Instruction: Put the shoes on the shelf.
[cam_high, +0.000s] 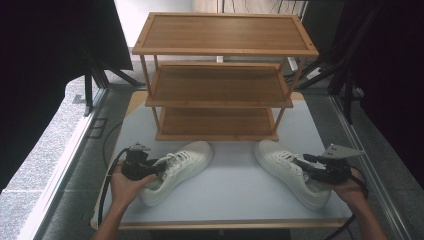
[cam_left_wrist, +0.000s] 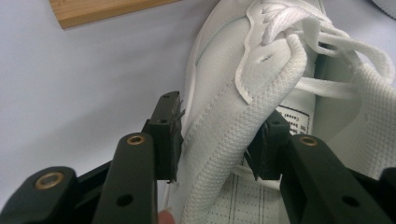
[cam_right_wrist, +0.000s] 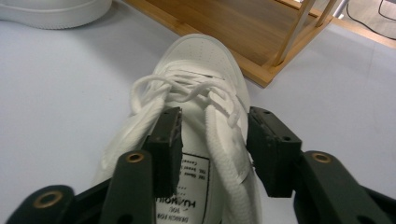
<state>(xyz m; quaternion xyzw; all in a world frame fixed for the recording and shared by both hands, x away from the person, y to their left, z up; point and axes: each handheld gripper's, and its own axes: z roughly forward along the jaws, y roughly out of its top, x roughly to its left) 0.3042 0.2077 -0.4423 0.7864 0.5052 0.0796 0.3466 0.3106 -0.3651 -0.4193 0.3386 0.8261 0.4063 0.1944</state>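
Two white lace-up sneakers lie on the pale table (cam_high: 235, 192) in front of a wooden rack. My left gripper (cam_high: 159, 167) (cam_left_wrist: 217, 126) is at the heel opening of the left shoe (cam_high: 187, 157) (cam_left_wrist: 224, 60). One jaw is outside the padded collar and one inside, and both press on that side wall. My right gripper (cam_high: 302, 162) (cam_right_wrist: 212, 135) straddles the side wall of the right shoe (cam_high: 280, 160) (cam_right_wrist: 201, 60). One jaw is over the insole label and one outside, with a gap still showing at the inner pad. A hand holds each gripper from the near edge.
A three-tier bamboo rack (cam_high: 220, 85) (cam_right_wrist: 233, 23) stands at the back of the table, its shelves bare and its bottom shelf just behind the shoes' toes. Its base edge (cam_left_wrist: 93, 9) lies close ahead of the left gripper. Black stands and cables flank the table.
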